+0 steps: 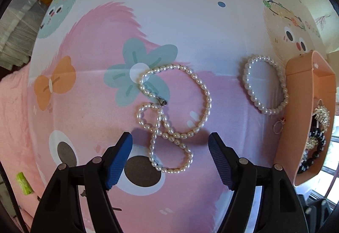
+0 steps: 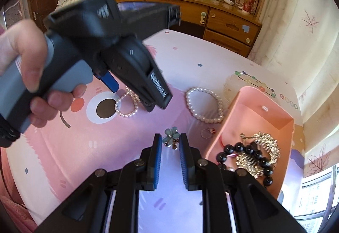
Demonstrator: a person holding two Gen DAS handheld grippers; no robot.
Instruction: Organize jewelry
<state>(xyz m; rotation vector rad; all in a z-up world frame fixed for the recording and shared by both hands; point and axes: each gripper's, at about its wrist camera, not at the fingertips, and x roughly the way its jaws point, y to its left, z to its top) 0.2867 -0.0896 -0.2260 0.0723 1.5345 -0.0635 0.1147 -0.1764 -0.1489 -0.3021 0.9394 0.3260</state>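
Note:
A long pearl necklace (image 1: 169,118) lies looped on the cartoon-print cloth (image 1: 190,21). My left gripper (image 1: 170,140) points straight down over the necklace's lower loops, open, with the pads clear of the pearls. A hand (image 2: 31,63) holds this gripper (image 2: 133,99) in the right wrist view. A pearl bracelet (image 1: 264,84) and a thin ring (image 1: 277,127) lie beside the pink box (image 1: 305,76). In the box are a black bead bracelet (image 2: 247,148) and a gold piece (image 2: 264,141). My right gripper (image 2: 170,138) is shut on a small teal flower piece (image 2: 170,136), close to the box.
A wooden dresser (image 2: 222,21) with clutter on top runs along the far side of the cloth. Light curtains and a window (image 2: 317,190) are on the right. A small green object (image 1: 24,183) lies on the pink bedding at the left.

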